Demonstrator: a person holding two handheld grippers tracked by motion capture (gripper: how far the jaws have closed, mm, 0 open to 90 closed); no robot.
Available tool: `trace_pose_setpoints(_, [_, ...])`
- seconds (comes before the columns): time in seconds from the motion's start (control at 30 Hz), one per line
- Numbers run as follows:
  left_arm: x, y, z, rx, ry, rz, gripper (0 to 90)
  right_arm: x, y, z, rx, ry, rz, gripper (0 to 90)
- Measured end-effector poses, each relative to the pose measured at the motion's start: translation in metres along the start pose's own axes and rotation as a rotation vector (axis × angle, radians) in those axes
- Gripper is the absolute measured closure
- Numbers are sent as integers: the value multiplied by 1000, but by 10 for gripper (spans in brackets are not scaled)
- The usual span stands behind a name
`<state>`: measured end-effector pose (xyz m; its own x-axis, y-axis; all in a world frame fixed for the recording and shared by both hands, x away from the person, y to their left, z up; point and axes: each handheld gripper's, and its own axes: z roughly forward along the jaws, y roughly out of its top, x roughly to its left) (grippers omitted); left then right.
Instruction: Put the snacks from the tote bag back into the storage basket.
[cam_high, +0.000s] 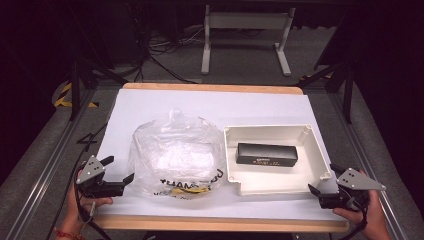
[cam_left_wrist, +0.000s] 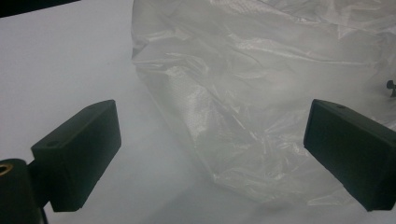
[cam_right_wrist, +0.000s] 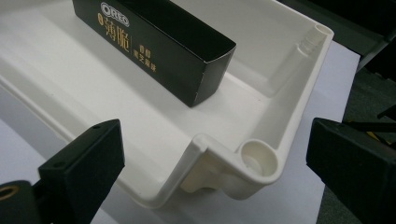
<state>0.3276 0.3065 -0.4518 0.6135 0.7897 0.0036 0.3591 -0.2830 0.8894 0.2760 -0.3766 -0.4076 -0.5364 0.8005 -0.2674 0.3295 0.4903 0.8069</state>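
Nothing is held yet, so an opening step is judged to be in hand, probably the bagging of the box, with both tools poised at the near edge of the table (cam_high: 150, 100). Left of the tray (cam_high: 320, 165), the left gripper (cam_high: 120, 172) is held wide open with its jaws empty, just beside the near left side of the bag (cam_high: 175, 155). The bag lies crumpled just left of the tray. The box (cam_high: 266, 154) lies flat inside the tray, untouched. At the tray's near right corner the right gripper (cam_high: 320, 181) is spread wide and empty too. The next move is judged to call for the bag's film to be pinched and its mouth lifted, and for the box to be grasped across its narrow sides. The bag's folds (cam_left_wrist: 243, 107) are shown closely in the left gripper view; the Oreo lettering on the box (cam_right_wrist: 154, 42) and the tray's corner post (cam_right_wrist: 257, 158) are made out in the right gripper view, whereas the whole layout is given by the high view.
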Motion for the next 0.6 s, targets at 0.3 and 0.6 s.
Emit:
trace_pose_setpoints(0.3, [0, 0, 0, 0, -2, 0, 49, -2, -18, 5, -34, -43, 79, 43])
trace_pose_setpoints(0.6, [0, 0, 1, -1, -9, -1, 49, -2, -25, 5, -66, -63, 129, 43])
